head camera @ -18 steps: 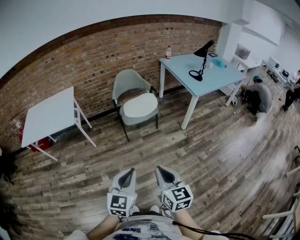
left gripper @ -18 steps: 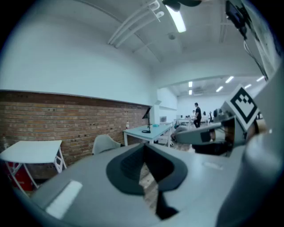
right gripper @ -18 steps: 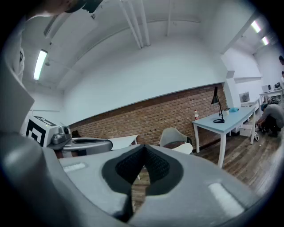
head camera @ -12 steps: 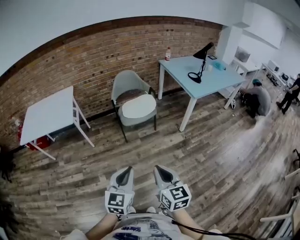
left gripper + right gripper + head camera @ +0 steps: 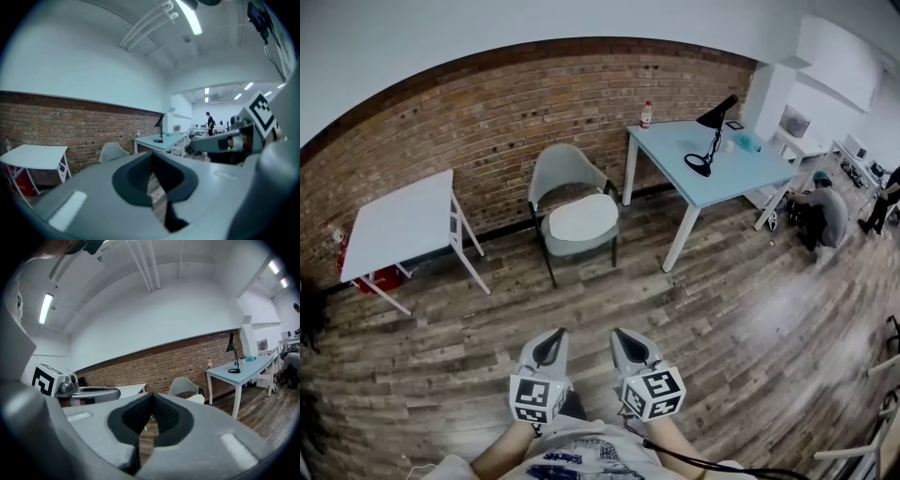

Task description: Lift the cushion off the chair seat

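A white cushion (image 5: 581, 217) lies on the seat of a grey shell chair (image 5: 561, 167) that stands against the brick wall. The same chair (image 5: 184, 386) shows small and far off in the right gripper view, the cushion (image 5: 198, 399) a pale edge on its seat. In the left gripper view only the chair's back (image 5: 111, 151) rises above the jaws. My left gripper (image 5: 549, 348) and right gripper (image 5: 629, 346) are held side by side close to my body, far short of the chair. Both are shut with nothing between the jaws.
A white folding table (image 5: 398, 228) stands left of the chair; a light blue table (image 5: 722, 159) with a black desk lamp (image 5: 709, 138) and a bottle (image 5: 646, 114) stands right. A person (image 5: 827, 208) crouches at far right. Wood-plank floor (image 5: 581, 309) lies between me and the chair.
The view has swung slightly: chair and tables sit a little further right in the head view. Both grippers stay shut and in the same place before my body.
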A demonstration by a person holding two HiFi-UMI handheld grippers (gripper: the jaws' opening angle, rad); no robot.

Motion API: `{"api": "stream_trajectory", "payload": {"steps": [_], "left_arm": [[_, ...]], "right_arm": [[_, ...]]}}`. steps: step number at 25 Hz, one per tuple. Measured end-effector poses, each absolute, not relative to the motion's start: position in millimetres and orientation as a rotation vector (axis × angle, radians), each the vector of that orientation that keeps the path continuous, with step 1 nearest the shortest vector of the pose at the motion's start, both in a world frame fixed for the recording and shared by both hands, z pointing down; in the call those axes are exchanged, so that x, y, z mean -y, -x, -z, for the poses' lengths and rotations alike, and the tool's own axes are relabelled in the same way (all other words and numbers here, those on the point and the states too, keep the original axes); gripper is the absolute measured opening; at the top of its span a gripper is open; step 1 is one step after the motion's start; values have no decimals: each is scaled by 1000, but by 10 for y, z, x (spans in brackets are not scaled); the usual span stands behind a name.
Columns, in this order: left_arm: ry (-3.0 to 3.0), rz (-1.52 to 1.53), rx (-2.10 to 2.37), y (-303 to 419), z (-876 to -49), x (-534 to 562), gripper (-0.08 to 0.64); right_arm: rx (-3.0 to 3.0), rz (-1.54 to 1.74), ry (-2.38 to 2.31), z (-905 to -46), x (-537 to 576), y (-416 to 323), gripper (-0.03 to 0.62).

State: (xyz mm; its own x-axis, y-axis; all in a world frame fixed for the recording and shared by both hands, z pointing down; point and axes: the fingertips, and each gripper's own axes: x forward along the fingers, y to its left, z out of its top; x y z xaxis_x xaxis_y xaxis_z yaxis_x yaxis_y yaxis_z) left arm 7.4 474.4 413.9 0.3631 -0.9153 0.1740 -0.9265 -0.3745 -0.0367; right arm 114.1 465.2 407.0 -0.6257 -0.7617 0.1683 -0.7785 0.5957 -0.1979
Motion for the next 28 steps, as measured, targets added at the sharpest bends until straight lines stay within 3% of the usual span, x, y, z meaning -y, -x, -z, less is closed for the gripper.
{"api": "stream_trajectory", "payload": {"steps": [28], "left_arm": [[-2511, -277, 1584, 1536, -4409, -1070, -8]], "right_arm": [[2612, -503, -1358, -4334, -1083, 381, -2]]}}
